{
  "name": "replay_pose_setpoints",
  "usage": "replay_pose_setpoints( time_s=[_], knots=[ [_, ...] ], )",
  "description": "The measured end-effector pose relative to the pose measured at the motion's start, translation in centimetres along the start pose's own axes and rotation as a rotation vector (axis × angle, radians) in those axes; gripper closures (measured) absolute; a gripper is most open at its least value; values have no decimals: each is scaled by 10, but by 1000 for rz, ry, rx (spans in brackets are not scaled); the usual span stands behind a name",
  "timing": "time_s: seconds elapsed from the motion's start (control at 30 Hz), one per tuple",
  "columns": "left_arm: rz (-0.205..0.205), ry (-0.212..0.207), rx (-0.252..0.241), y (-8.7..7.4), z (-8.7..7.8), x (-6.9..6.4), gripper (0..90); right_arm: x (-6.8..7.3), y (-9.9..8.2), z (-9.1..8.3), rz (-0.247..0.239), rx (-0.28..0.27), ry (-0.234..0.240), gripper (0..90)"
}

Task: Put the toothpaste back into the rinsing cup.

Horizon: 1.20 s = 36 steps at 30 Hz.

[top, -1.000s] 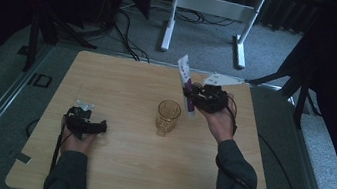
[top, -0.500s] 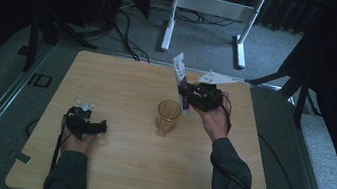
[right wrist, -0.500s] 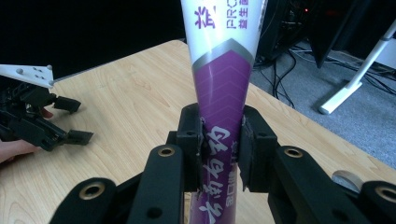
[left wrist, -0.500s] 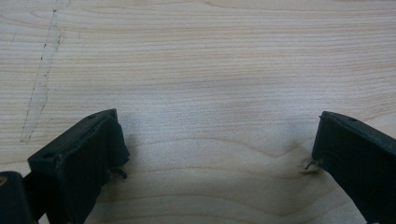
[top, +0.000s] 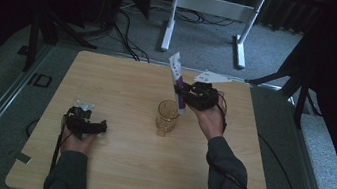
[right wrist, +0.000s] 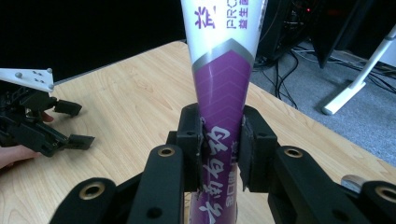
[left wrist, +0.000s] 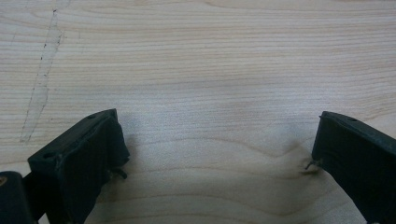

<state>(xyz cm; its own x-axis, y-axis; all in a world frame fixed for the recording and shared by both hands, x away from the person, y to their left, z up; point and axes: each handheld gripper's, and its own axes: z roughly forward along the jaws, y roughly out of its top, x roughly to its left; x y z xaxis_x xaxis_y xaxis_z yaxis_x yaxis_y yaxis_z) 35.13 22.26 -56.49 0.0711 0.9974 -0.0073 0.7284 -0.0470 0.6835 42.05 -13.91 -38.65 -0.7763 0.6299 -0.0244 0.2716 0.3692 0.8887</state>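
Right gripper (top: 183,92) pinching purple-and-white tube (top: 177,78), tilted toward 11 o'clock above glass (top: 167,117) mid-table (top: 122,87). Left gripper (top: 101,126) at 8 o'clock, jaws spread, empty.

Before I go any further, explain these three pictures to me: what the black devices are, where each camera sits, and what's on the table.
A person sits at a wooden table, holding a hand-operated clamp tool in each hand. The high view looks down from above. The other two cameras ride on the tools, looking along their black fingers.

The left gripper rests low over bare wood, open, holding nothing. The right gripper is shut on a purple-and-white tube, which looks like toothpaste, tilted above a clear glass cup that stands mid-table. Nothing else lies on the table.
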Motion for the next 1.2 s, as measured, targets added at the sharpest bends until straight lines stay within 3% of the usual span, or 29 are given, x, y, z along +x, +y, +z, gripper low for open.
replay_pose_setpoints(
  time_s=[0.6,1.2],
  knots=[
    [0,0,-1,0,0,0,14,7,2,14,6,7,-4,732],
    [0,0,-1,0,0,0,14,8,-8,28,3,37,-18,730]
  ],
)
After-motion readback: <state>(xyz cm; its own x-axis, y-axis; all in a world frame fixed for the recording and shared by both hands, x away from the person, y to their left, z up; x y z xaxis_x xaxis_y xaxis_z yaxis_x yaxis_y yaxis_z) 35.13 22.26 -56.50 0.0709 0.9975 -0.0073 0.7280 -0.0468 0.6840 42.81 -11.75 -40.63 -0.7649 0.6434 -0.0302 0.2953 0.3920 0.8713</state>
